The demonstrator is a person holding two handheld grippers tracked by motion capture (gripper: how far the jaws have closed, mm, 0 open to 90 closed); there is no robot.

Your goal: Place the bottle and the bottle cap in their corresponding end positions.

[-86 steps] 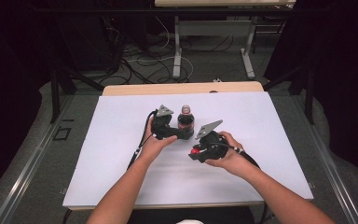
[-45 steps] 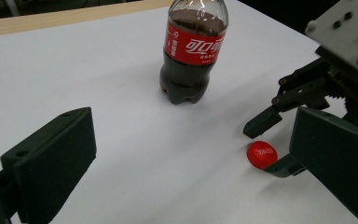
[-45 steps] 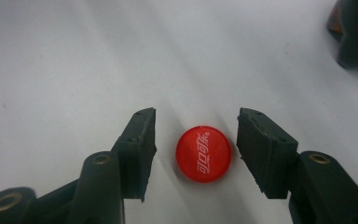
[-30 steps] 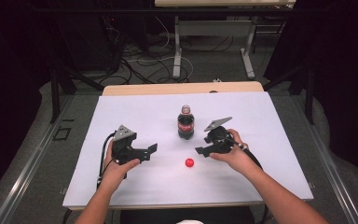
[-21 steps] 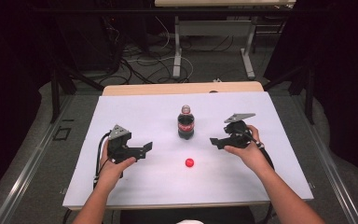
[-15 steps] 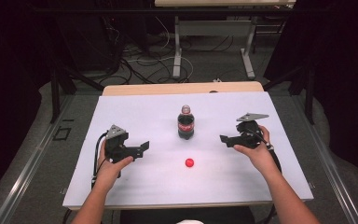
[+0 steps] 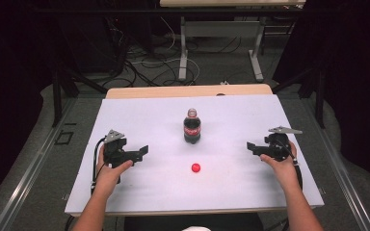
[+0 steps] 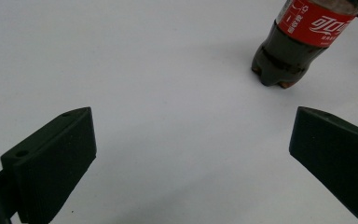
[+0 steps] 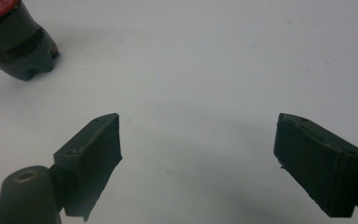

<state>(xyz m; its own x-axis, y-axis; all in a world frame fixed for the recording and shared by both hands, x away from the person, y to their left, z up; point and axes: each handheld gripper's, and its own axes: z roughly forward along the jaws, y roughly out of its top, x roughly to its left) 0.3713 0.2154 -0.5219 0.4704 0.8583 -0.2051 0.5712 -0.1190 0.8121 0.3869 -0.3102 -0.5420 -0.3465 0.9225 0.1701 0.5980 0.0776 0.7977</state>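
Dark cola bottle with a red label (image 7: 191,129) stands upright, uncapped, mid-bench on the white bench (image 7: 139,115), its small round red cap (image 7: 195,167) lying nearer the person. Left gripper (image 7: 142,150) and right gripper (image 7: 250,146) sit well apart either side, fingers (image 8: 51,158) spread wide, holding nothing.

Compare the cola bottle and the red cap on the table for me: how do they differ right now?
The cola bottle stands upright mid-table, dark with a red label and an open neck; the red cap lies loose on the white table, nearer the person. The bottle is tall, the cap small and low. Shared: both stand free, apart from the left gripper and right gripper, whose jaws are open.
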